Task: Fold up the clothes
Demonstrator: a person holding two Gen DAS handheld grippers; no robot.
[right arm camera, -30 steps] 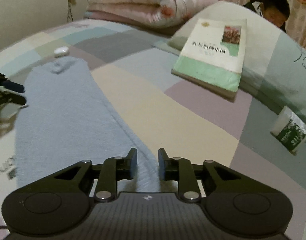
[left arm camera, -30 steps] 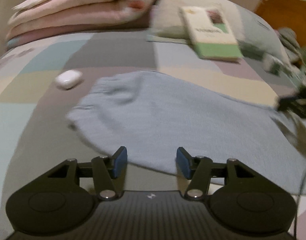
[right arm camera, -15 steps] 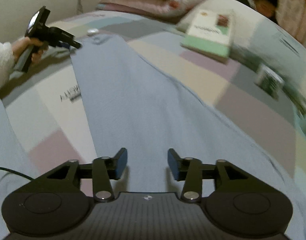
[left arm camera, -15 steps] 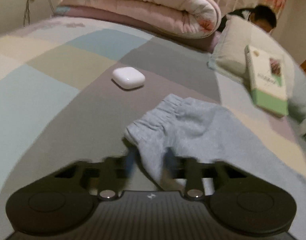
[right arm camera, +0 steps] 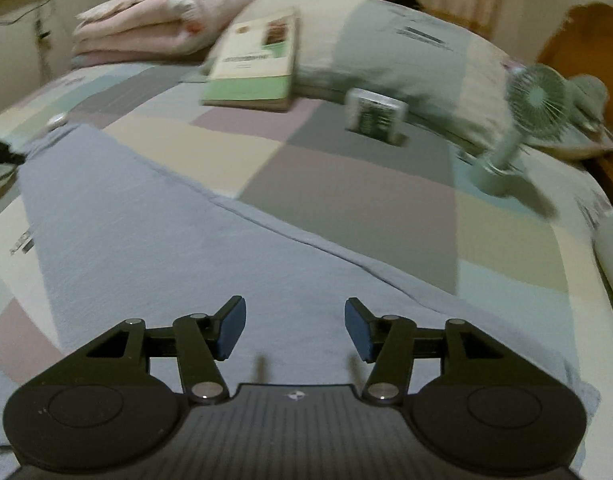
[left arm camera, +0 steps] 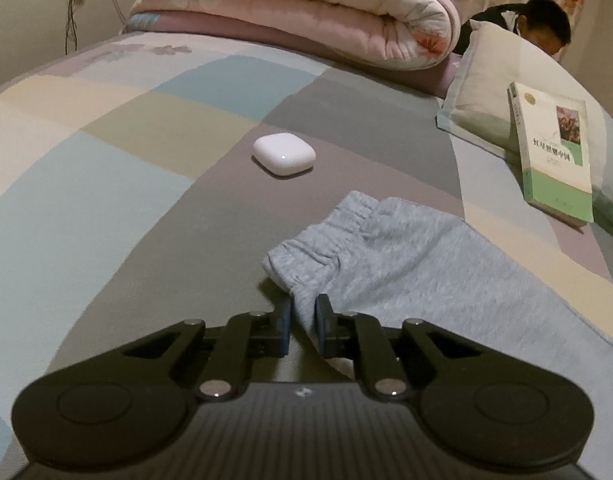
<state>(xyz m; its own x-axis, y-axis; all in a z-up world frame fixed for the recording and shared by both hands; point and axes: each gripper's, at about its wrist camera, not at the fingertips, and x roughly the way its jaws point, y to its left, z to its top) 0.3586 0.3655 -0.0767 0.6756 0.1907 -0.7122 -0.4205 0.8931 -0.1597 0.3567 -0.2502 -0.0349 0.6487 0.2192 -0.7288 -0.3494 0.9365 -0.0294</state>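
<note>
Your left hand-held gripper (left arm camera: 303, 322) is closing on the soft, light grey trousers (left arm camera: 418, 272) beside the elastic cuff (left arm camera: 326, 236); your right hand-held gripper (right arm camera: 295, 326) is opening, empty, over them.

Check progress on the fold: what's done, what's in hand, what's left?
Done: the grey pants lie spread flat on the bed, no fold yet. In hand: the left gripper is closing on the cuff. The right gripper, opening, hovers over the pants' other end. Left: all folds.
</note>
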